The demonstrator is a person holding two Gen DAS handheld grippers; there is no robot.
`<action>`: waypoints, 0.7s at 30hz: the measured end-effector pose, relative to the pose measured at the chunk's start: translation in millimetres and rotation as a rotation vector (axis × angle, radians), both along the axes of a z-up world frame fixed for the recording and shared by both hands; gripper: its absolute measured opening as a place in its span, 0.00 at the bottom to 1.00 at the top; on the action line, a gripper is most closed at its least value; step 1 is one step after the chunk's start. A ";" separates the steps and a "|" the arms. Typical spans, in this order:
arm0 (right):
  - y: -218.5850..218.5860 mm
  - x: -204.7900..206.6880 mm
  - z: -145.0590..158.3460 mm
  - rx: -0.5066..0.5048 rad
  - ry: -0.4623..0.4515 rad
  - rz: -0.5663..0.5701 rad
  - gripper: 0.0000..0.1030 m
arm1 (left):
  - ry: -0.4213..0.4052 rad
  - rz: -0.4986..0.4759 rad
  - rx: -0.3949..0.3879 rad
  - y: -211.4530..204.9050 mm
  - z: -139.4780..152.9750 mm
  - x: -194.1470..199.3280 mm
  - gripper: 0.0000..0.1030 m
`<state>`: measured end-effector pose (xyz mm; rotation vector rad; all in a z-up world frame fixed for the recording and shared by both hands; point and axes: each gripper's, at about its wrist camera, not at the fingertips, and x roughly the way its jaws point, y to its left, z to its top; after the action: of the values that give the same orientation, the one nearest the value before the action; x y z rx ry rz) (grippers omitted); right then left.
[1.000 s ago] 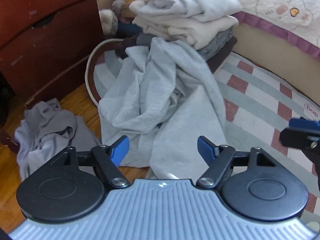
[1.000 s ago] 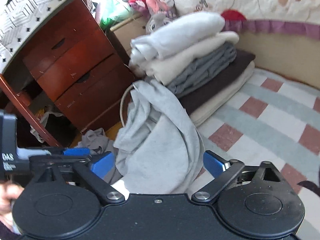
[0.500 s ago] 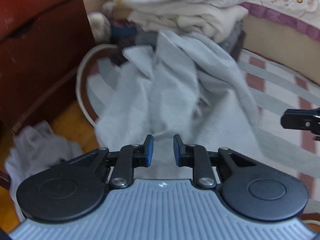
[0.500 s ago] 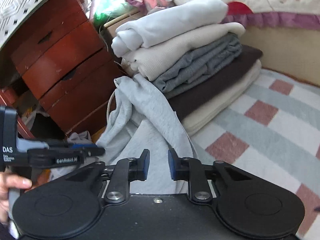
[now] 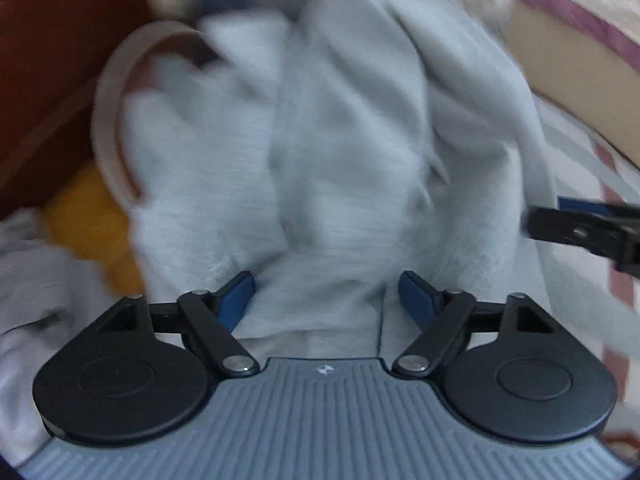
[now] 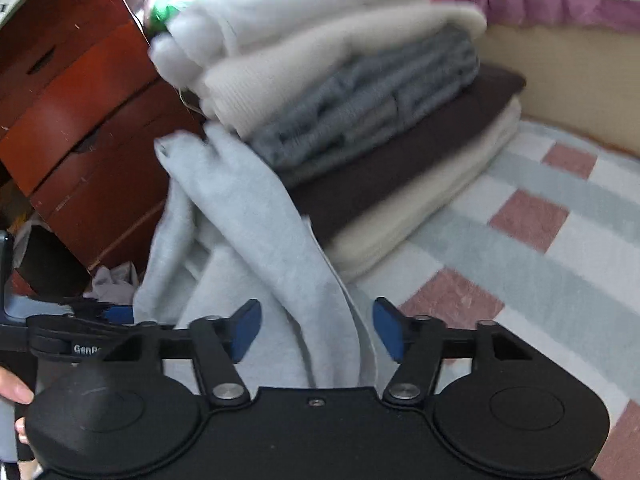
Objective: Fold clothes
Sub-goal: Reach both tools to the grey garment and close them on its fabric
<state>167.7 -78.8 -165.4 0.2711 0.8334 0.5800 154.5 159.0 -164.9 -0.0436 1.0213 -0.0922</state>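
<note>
A crumpled light grey garment (image 5: 340, 140) lies on the rug, its top leaning against a stack of folded clothes (image 6: 340, 100). My left gripper (image 5: 327, 296) hangs low over the garment's near part, its jaws opening, cloth below and between the blue pads (image 5: 238, 296), not pinched. My right gripper (image 6: 318, 328) is at the garment's (image 6: 248, 240) right edge, jaws opening too, with a fold of cloth running up between the pads without being squeezed. Each gripper shows in the other's view: the right gripper (image 5: 580, 232), the left gripper (image 6: 80, 320). The left wrist view is blurred.
A red-brown chest of drawers (image 6: 80, 120) stands at the left. The checked rug (image 6: 520, 240) spreads to the right, up to a bed's side (image 5: 580, 80). Another grey garment (image 5: 32, 280) lies on the wooden floor (image 5: 84, 216). A person's fingers (image 6: 12, 392) show at the left.
Both grippers have sunk and come closer to the grey garment. Their jaws were wide a second ago, nearly together half a second ago, and stand apart again now.
</note>
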 end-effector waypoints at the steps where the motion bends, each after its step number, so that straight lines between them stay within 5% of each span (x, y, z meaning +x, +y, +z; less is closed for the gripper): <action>1: 1.1 6.6 -11.6 0.030 0.060 -0.010 0.69 | 0.007 0.018 0.017 0.3 -4.8 2.6 0.67; 2: 0.7 10.6 -22.1 0.073 0.107 -0.032 0.69 | 0.014 0.036 0.034 0.6 -9.5 5.1 0.48; 4: -2.6 10.8 -38.0 0.184 0.148 -0.068 0.52 | -0.035 0.030 0.098 -4.0 -5.1 0.2 0.29; 6: -6.4 5.5 -44.6 0.278 0.154 -0.096 0.08 | -0.085 0.022 0.146 -7.8 2.4 -7.1 0.17; 12: -9.8 -12.3 -9.4 0.291 0.063 -0.117 0.06 | -0.270 0.057 0.323 -16.5 44.6 -35.3 0.11; 21: -48.6 -56.1 87.4 0.232 -0.180 -0.123 0.05 | -0.435 0.083 0.325 -37.4 104.1 -65.9 0.11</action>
<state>111.6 -127.4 -78.0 0.4719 0.5716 0.5771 88.6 121.7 -60.8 0.2225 0.5886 0.1364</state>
